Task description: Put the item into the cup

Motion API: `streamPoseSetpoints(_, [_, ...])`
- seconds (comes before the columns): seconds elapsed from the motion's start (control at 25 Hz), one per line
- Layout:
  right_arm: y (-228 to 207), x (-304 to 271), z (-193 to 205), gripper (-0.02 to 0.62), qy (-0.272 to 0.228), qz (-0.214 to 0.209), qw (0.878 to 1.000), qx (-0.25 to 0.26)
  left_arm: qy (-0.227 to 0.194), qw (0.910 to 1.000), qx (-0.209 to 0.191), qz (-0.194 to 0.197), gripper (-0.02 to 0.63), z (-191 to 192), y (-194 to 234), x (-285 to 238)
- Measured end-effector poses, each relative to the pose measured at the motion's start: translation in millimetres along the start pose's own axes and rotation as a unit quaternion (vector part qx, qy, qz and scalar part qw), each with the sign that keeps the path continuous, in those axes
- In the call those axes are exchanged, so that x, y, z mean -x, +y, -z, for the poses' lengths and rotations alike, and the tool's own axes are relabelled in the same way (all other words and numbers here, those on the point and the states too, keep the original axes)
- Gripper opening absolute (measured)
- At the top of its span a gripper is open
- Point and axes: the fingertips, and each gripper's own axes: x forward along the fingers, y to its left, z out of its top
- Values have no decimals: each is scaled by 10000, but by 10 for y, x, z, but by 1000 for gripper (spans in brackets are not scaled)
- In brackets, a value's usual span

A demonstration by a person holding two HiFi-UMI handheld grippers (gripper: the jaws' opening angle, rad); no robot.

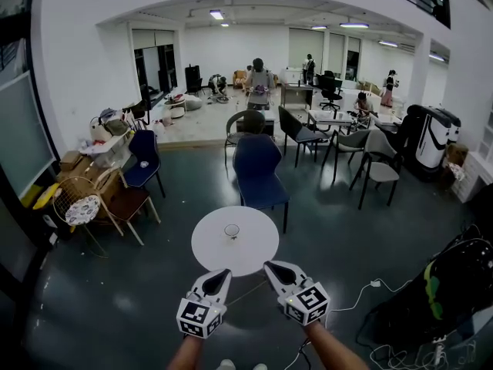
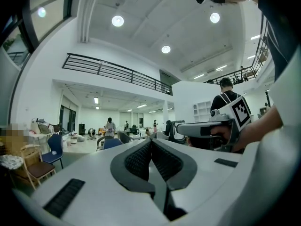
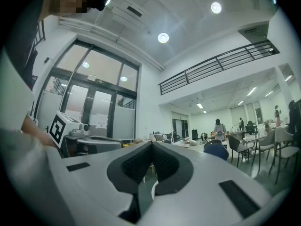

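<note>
Sitting beyond both closed jaws, cup [image 1: 232,230] on table [image 1: 208,247].

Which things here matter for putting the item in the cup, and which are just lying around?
For the job: cup on the round table; left gripper and right gripper, both shut with nothing between the jaws. The item itself is too small to make out.

Lying about: blue chair, wooden chair, grey chair.

Bright ceiling lights [image 2: 117,20], fisheye warping, dark corners
</note>
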Motion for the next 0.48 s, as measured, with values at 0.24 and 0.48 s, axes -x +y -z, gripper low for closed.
streamPoseSetpoints(0.24, [-5,-34,0,15,12,-13,10000,-23,-10,9999,-85,-76,15,-8,98,44])
streamPoseSetpoints(0.48, [23,-58,11,15,24,-16,10000,-13,-54,9999,-118,-92,15,-18,133,89])
